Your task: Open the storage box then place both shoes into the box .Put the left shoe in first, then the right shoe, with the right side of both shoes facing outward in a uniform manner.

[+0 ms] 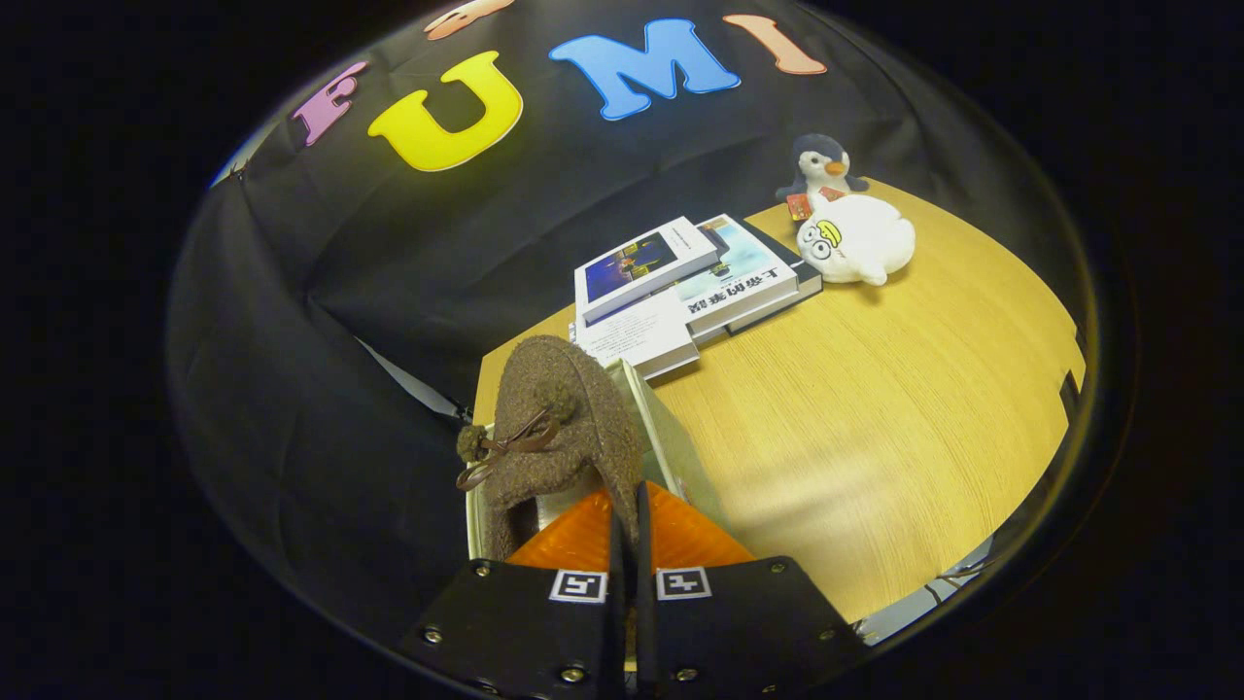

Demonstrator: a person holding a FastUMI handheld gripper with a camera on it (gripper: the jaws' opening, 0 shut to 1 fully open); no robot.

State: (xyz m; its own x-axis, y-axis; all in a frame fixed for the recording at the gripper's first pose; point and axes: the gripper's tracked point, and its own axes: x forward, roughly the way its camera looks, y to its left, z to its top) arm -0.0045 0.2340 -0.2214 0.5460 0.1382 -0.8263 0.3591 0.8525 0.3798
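I can't see the heel of the brown fuzzy fabric shoe [559,428], hidden behind my tool [630,544] | pale open storage box [671,442] mostly covered by shoe, inside unseen | tool's fingers nearly together, grip on shoe unclear | lower books in stack [695,292] partly covered

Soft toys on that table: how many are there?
2. A penguin at the table's far edge, and a white round plush just in front of it, beside the books. Others may be hidden behind the shoe the gripper pinches.
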